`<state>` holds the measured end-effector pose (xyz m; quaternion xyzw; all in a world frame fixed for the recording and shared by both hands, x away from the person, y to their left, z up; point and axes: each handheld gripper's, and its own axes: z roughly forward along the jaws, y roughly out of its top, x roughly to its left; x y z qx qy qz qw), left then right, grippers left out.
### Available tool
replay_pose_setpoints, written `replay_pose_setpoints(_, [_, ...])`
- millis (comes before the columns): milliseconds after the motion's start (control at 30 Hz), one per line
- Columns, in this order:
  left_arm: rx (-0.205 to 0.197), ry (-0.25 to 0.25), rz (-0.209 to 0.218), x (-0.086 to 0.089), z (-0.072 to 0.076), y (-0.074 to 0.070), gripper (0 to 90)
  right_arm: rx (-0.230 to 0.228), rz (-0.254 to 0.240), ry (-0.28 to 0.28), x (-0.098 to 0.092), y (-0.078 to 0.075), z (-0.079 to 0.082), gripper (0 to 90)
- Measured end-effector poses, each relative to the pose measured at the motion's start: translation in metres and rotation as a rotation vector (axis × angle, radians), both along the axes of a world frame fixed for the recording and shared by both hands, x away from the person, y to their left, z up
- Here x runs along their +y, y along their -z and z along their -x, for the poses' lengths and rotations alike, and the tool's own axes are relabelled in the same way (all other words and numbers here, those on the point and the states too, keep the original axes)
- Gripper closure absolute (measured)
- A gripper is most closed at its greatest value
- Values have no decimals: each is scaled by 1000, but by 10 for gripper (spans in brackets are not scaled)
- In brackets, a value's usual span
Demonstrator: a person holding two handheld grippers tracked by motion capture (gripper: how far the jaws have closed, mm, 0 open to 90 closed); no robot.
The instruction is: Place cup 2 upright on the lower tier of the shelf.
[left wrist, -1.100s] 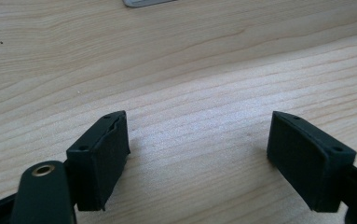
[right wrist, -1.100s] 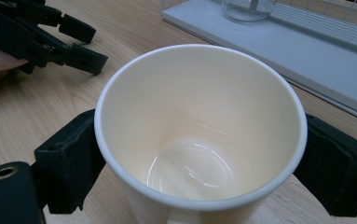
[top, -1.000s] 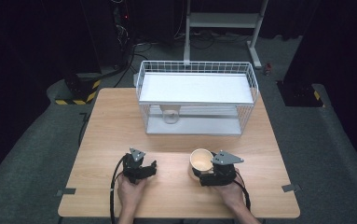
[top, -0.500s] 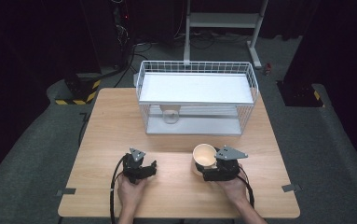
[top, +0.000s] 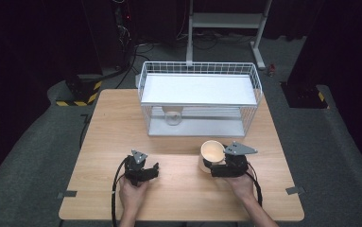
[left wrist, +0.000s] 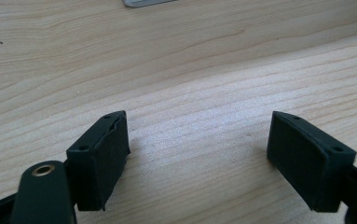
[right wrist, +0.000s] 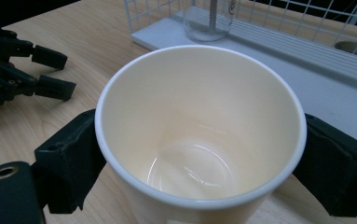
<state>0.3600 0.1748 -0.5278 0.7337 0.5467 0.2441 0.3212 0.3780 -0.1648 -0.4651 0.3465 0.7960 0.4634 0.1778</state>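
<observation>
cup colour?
Cream, glossy inside; the cup shows best in the right gripper view.

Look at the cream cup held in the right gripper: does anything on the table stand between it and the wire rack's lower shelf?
Nothing visible does. The cup sits clamped in the right gripper, with bare table up to the rack. A clear glass already stands on the shelf's left part; the right part looks free.

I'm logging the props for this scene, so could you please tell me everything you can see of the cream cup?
The cream cup is a plain, glossy cup with a round rim, ceramic by its look, and empty; a handle is not visible. It stands upright, mouth up, near the table's right front, in front of the wire rack. The right claw grips it, its black pads pressing on opposite sides of the wall below the rim.
</observation>
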Motion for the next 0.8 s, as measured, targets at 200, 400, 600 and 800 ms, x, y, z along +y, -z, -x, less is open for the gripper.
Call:
replay_pose_setpoints(200, [0,0,0,0,0,0,213,-34,29,21,-4,-5,-5,102])
replay_pose_setpoints(400, [0,0,-1,0,0,0,213,-15,19,43,-9,-6,-14,102])
replay_pose_setpoints(600, [0,0,-1,0,0,0,213,-10,24,50,-11,-9,-22,103])
replay_pose_setpoints(800, [1,1,-3,0,0,0,214,2,12,57,-12,-11,-32,103])
